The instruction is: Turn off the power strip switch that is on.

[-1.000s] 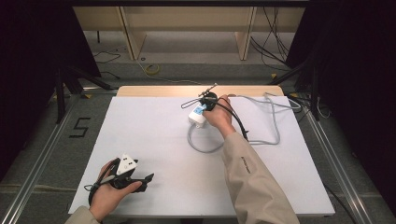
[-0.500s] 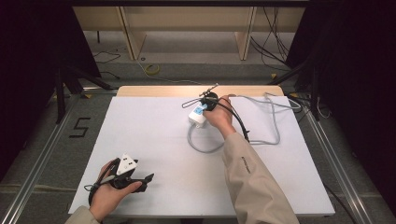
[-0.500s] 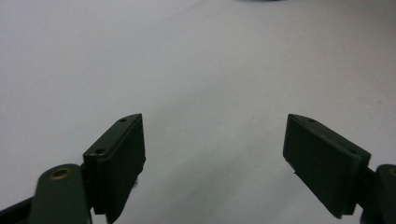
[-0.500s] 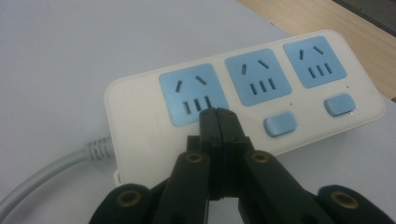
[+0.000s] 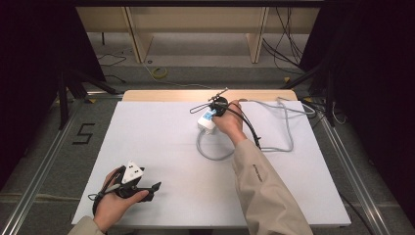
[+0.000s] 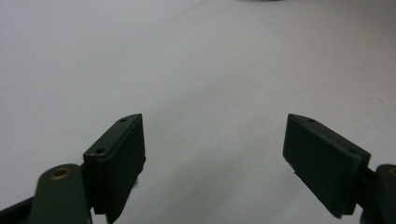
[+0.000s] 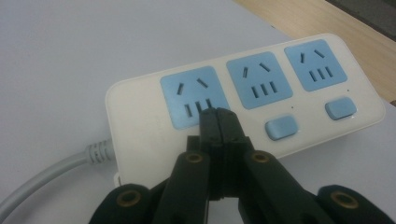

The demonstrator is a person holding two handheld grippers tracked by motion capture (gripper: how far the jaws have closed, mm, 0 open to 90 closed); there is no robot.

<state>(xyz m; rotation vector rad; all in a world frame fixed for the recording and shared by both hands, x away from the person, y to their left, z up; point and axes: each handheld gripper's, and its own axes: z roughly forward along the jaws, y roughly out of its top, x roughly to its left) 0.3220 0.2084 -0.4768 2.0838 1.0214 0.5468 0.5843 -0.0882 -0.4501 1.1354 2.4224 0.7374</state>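
Observation:
A white power strip (image 7: 243,102) with three blue socket faces and blue switches lies on the white table near its far edge, seen smaller in the high view as the strip (image 5: 207,121). My right gripper (image 7: 218,115) is shut with nothing between its jaws, its tips resting over the strip's nearest socket where a switch would sit; in the high view the right gripper (image 5: 219,106) is under the person's hand. My left gripper (image 6: 212,154) is open over bare table; in the high view the left gripper (image 5: 147,188) rests at the near left corner.
The strip's grey cable (image 5: 215,155) loops toward the person, then runs right (image 5: 289,128) and off the far right of the white table (image 5: 161,147). A black cable (image 5: 249,128) trails from the right gripper. A wooden strip (image 5: 161,95) borders the far edge.

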